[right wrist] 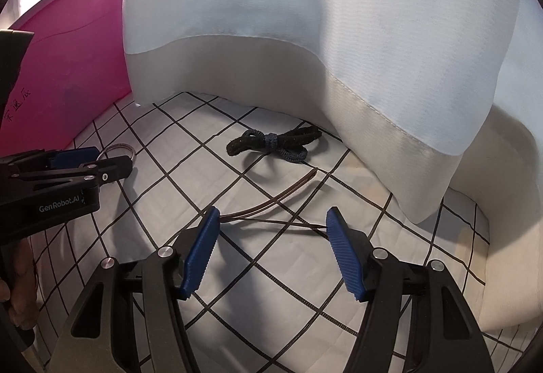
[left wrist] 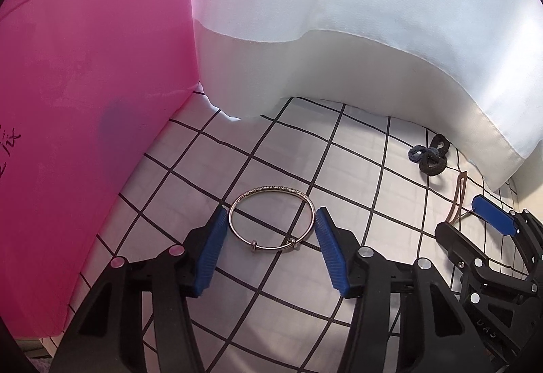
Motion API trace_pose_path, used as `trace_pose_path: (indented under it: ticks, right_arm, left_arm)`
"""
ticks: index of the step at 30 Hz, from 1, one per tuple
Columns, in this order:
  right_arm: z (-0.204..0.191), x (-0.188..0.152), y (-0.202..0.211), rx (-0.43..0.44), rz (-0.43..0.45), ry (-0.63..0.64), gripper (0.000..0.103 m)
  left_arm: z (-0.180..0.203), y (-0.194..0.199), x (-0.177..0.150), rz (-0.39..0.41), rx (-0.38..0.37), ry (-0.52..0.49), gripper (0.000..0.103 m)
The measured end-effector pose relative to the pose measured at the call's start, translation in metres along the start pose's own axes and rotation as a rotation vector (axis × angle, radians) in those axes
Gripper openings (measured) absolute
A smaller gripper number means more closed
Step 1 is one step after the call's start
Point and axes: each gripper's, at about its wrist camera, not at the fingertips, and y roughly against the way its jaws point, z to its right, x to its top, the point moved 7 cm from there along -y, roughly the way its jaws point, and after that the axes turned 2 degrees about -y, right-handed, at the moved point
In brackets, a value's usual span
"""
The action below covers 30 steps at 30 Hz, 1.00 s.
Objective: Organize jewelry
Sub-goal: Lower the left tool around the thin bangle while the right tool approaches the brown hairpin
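Silver bangle [left wrist: 270, 218] flat on checked cloth [left wrist: 356, 162] — stiff, light, slippery; pinch rim across. Left tool [left wrist: 269, 220] open around it, pads not touching. Right tool [right wrist: 271, 220] open — empty.

1. A thin silver bangle [left wrist: 271, 218] with two small beads on its near arc lies flat on the checked cloth between the two blue pads of the left tool [left wrist: 269, 223], its rim just beside each pad.
2. Dark hair ties [right wrist: 275, 142], knotted into a bundle, lie ahead of the right tool [right wrist: 271, 223].
3. A thin brown hoop [right wrist: 271, 203] lies flat, its near end between the right tool's pads.
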Motion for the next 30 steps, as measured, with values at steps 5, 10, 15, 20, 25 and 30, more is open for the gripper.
trace_pose_path:
  ticks: [5, 10, 15, 20, 25, 30]
  right_arm:
    - [0.006, -0.002, 0.011, 0.008, 0.007, -0.011, 0.062]
    - [0.012, -0.001, 0.022, 0.015, 0.015, -0.019, 0.062]
    - [0.016, 0.001, 0.033, 0.019, 0.018, -0.017, 0.062]
    - [0.02, 0.002, 0.051, 0.025, 0.027, -0.021, 0.062]
    - [0.024, 0.003, 0.068, 0.039, 0.032, -0.034, 0.062]
    - [0.022, 0.011, 0.092, 0.051, 0.063, -0.001, 0.062]
  left_arm:
    - [0.004, 0.006, -0.003, 0.006, -0.014, 0.001, 0.052]
    - [0.008, 0.019, -0.004, 0.027, -0.024, -0.002, 0.052]
    - [0.01, 0.031, -0.002, 0.041, -0.031, 0.006, 0.052]
    - [0.015, 0.052, -0.001, 0.058, -0.041, 0.005, 0.052]
    - [0.02, 0.07, -0.002, 0.063, -0.047, 0.008, 0.052]
    - [0.02, 0.098, -0.006, 0.092, -0.045, 0.034, 0.052]
